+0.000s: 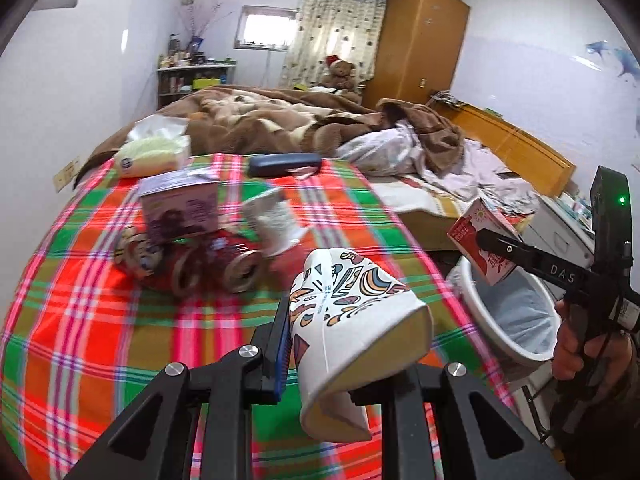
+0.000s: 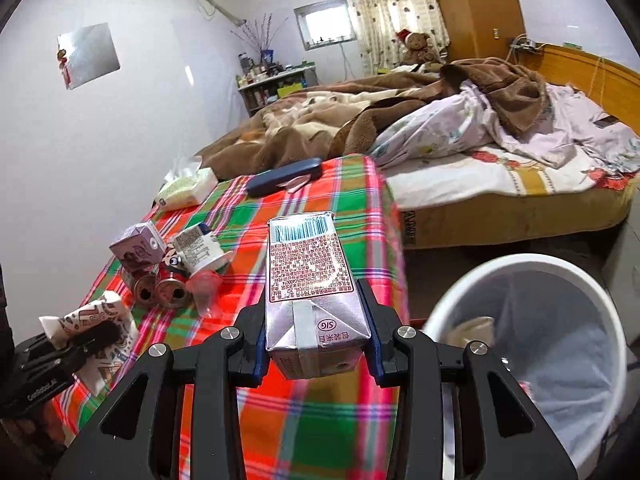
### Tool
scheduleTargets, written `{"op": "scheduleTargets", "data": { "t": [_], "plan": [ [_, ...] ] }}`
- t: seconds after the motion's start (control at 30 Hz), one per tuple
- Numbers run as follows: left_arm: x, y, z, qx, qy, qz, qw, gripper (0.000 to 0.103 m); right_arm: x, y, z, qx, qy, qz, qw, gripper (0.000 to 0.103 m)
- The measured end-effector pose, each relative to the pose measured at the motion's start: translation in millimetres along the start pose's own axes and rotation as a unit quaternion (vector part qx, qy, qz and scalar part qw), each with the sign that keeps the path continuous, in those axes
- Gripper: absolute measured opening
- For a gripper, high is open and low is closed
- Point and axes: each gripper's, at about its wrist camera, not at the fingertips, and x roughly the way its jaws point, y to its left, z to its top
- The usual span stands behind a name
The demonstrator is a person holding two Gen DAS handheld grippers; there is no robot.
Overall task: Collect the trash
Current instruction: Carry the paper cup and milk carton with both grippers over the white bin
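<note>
My left gripper [image 1: 344, 344] is shut on a squashed patterned paper cup [image 1: 352, 320] and holds it above the plaid cloth [image 1: 100, 320]. It also shows in the right wrist view [image 2: 86, 330]. My right gripper [image 2: 316, 332] is shut on a red and silver milk carton [image 2: 308, 280], held near the rim of the white lined bin [image 2: 552, 360]; in the left wrist view the carton [image 1: 484, 240] hangs over the bin [image 1: 516, 320]. A pile of trash stays on the cloth: a purple carton [image 1: 180, 208], two red cans [image 1: 216, 264] and a white yogurt cup [image 1: 272, 220].
A tissue pack [image 1: 156, 152] and a dark blue case [image 1: 284, 164] lie at the cloth's far edge. Behind is an unmade bed with a brown blanket [image 1: 280, 120]. A crumpled item lies inside the bin [image 2: 472, 332].
</note>
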Motion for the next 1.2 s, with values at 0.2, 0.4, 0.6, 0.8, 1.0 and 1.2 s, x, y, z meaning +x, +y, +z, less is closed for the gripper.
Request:
{"op": "scheduleTargets", "data": {
  "t": [0.2,0.4,0.6,0.8,1.0,1.2],
  "plan": [
    [5.8,-41.3,4.9,0.026,-0.002,-0.029,0.9992,0.022,-22.0,-25.0,-6.2,0.020,-0.014,-0.024,0.999,0.039],
    [19.4,-85.8,11.6,0.052,-0.001,-0.062,0.9967,0.022,-38.0,-46.5,-10.8,0.032,-0.021,-0.057,0.998,0.039],
    [36.2,-133.5,14.1,0.078,0.011,-0.104,0.9914,0.022,-50.0,-70.0,-16.2,0.044,-0.025,-0.094,0.994,0.039],
    [57.9,-182.2,15.3,0.107,0.024,-0.135,0.9847,0.022,-54.2,-95.5,-24.2,0.057,-0.016,-0.129,0.990,0.039],
    [84.0,-215.8,10.4,0.127,0.047,-0.149,0.9796,0.022,-54.4,-112.6,-33.5,0.055,0.001,-0.161,0.985,0.039],
    [109.9,-234.7,4.8,0.133,0.073,-0.154,0.9762,0.022,-42.9,-126.7,-40.1,0.058,0.032,-0.164,0.984,0.039]
  ]
}}
